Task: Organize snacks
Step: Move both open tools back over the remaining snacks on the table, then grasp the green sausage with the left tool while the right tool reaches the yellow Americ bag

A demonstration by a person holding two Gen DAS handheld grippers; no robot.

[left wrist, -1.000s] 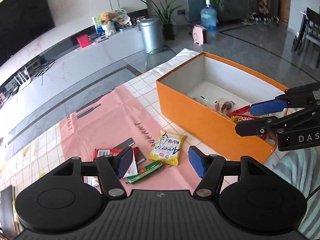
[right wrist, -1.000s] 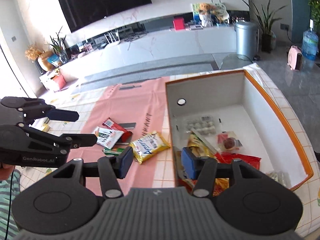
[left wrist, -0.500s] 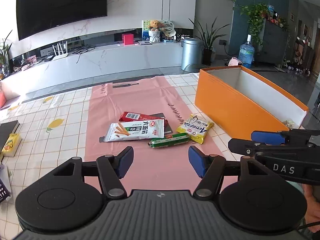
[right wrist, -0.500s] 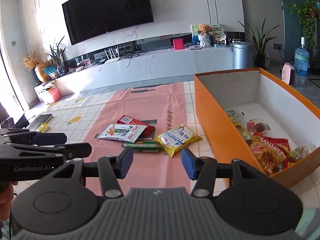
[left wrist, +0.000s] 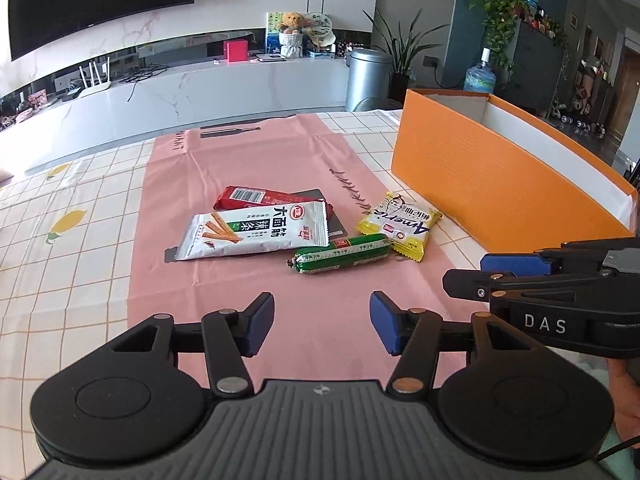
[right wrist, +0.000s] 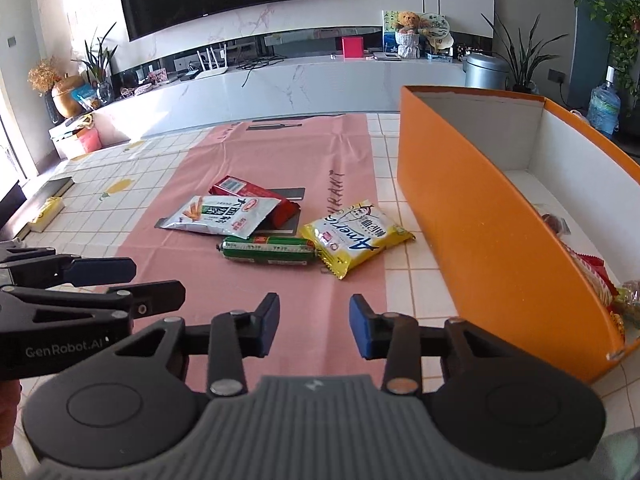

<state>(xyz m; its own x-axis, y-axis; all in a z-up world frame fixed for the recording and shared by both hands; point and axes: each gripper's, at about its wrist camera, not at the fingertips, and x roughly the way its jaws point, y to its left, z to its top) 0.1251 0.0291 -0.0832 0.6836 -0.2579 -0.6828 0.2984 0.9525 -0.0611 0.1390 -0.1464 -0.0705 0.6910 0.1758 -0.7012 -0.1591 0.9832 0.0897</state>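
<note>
Snacks lay in a loose cluster on the pink mat (left wrist: pixel 240 168), four of them outside the orange box (left wrist: pixel 496 184): a white strip-snack packet (left wrist: pixel 256 230), a red packet (left wrist: pixel 256 199) partly under it, a green sausage stick (left wrist: pixel 343 255) and a yellow noodle packet (left wrist: pixel 400 222). In the right wrist view the sausage stick (right wrist: pixel 267 251) touched the near corner of the yellow packet (right wrist: pixel 356 237), and the box (right wrist: pixel 492 232) already held several wrappers at its near end — red and yellow ones, too crowded for us to name.

We held both tools short of the cluster. Our left gripper (left wrist: pixel 322 326) had its jaws spread wide with nothing between them; our right gripper (right wrist: pixel 314 324) was likewise parted and empty. Neither touched a snack.

We judged the task part done, with some items boxed and four to go, and the step in hand to be an approach for the next pick. The sausage stick lay nearest both tools and roughly crosswise to the fingers — the likeliest target. The next move called for dropping one gripper low over it, straddling its narrow body, and closing gently, since the round casing could roll or nudge the yellow packet. The flat packets would need an edge pinch.
</note>
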